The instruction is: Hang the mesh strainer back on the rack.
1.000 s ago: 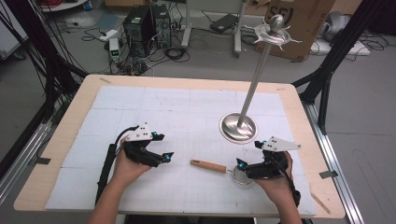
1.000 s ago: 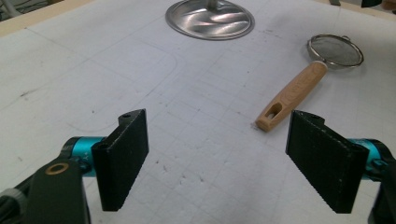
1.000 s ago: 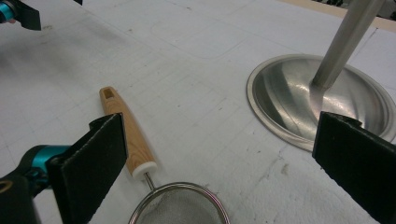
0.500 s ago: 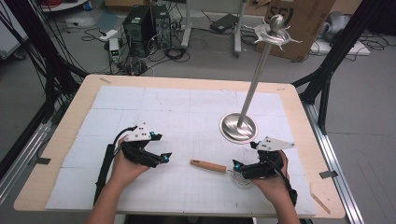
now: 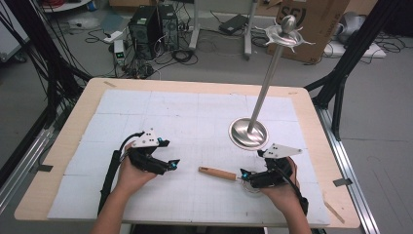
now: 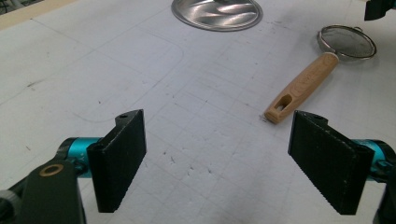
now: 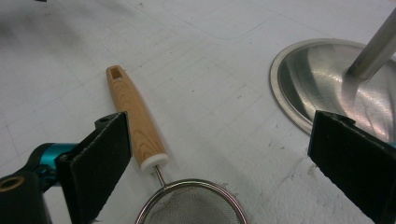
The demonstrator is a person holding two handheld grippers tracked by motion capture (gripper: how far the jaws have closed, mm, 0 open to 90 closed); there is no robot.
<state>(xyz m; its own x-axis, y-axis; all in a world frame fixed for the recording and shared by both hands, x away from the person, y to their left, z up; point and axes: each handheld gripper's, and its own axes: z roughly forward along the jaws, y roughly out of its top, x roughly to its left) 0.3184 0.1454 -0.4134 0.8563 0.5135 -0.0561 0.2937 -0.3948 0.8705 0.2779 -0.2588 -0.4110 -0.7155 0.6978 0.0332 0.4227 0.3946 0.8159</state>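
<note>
A small mesh strainer [image 7: 187,203] with a wooden handle lies flat on the table, apparently bowl up.

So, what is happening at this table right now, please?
A person holds a hand-held gripper in each hand over the white gridded mat. The right hand-held gripper hangs open over the small wire-mesh strainer with a wooden handle, which lies flat and is not gripped. The left hand-held gripper is open and holds nothing. A tall metal stand with a round base is beside the strainer.
</note>
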